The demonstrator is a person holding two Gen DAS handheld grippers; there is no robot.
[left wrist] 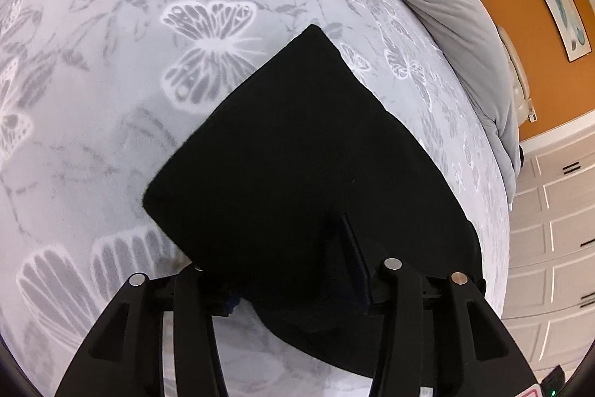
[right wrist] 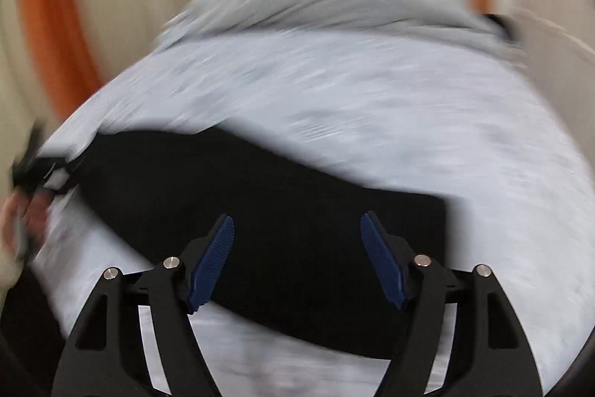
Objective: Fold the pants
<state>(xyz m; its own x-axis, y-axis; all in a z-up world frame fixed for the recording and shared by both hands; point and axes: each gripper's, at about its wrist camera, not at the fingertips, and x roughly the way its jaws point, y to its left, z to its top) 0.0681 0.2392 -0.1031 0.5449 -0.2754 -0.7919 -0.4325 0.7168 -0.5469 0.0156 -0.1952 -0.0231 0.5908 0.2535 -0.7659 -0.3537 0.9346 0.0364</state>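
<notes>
The black pants [left wrist: 282, 151] lie folded flat on the butterfly-print bedspread [left wrist: 111, 144], reaching away from my left gripper. My left gripper [left wrist: 297, 266] stands wide apart with the near edge of the pants draped between its fingers; the left finger is hidden under the cloth, and the jaws are not closed on it. In the blurred right wrist view the pants [right wrist: 282, 211] stretch across from left to right. My right gripper [right wrist: 297, 248] is open and empty, its blue pads [right wrist: 212, 263] just above the cloth. The left gripper shows at that view's left edge [right wrist: 33, 170].
A grey pillow [left wrist: 446, 10] lies along the headboard by an orange wall [left wrist: 513, 17] with a framed picture. White panelled drawers [left wrist: 550, 222] stand past the bed's right edge. The bedspread extends widely to the left.
</notes>
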